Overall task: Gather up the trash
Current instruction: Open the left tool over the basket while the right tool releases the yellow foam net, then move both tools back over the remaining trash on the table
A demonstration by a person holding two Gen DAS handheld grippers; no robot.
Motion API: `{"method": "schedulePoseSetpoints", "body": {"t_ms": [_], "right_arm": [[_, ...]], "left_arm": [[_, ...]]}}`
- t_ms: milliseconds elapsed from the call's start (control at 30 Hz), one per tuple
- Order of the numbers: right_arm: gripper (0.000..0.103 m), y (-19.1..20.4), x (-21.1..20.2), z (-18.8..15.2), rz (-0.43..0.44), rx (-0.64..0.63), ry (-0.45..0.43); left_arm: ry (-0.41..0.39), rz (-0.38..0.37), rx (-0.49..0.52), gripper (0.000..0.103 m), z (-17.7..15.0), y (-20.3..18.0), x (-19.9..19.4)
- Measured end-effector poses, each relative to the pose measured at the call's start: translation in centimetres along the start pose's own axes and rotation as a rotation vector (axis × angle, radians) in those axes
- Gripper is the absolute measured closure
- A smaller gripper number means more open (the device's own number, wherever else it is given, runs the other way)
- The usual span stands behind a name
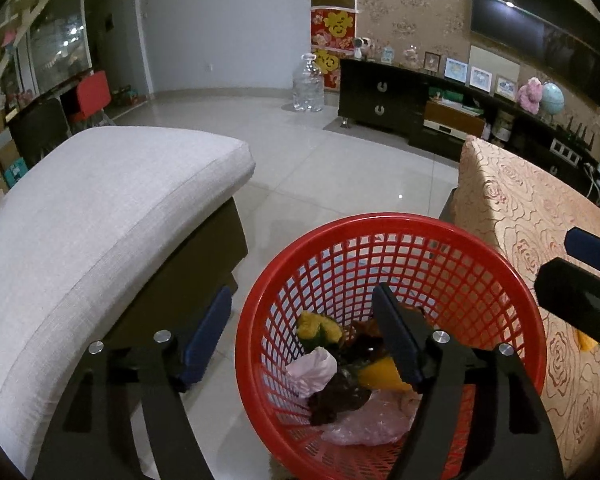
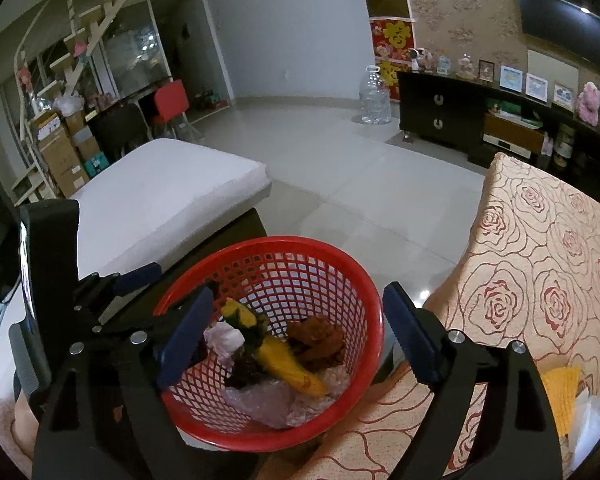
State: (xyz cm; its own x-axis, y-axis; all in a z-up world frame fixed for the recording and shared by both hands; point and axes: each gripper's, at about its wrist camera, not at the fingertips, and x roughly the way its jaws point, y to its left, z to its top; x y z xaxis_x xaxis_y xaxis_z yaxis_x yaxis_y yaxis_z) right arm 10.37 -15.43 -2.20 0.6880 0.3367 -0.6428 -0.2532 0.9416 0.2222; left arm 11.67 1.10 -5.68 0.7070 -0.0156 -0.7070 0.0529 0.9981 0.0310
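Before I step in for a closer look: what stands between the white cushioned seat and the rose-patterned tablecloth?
The red mesh basket of trash on the bare tiled floor, seen in both wrist views.

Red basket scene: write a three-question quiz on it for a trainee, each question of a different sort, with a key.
1. True or false: the red basket stands on the tiled floor and is empty.
2. Which lies in the basket? A) a crumpled white tissue B) a glass jar C) a spoon
3. Fill in: neither the left gripper nor the right gripper holds anything; the jaws of both are ____.

Key:
1. False. It holds trash, including yellow scraps and a clear plastic bag.
2. A
3. open
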Motion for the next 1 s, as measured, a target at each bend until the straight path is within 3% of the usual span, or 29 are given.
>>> {"method": "schedulePoseSetpoints", "body": {"t_ms": [433,733,1000], "right_arm": [[0.019,-2.0,-2.2,-0.8,-0.062,0.024,-0.029],[0.019,-5.5,-4.8,-2.6,-0.178,0.059,-0.039],[0.018,-11.0,-8.5,-5.2,-0.301,0.124,-0.054]], "left_arm": [[-0.039,-0.036,-0.077,0.024,0.4,0.8,-1.2],[-0.073,-0.094,-0.022,0.024,0.6,-2.6,-2.6],[-0.094,-0.147,0.051,0.024,0.3,-6.4,-3.5]]}}
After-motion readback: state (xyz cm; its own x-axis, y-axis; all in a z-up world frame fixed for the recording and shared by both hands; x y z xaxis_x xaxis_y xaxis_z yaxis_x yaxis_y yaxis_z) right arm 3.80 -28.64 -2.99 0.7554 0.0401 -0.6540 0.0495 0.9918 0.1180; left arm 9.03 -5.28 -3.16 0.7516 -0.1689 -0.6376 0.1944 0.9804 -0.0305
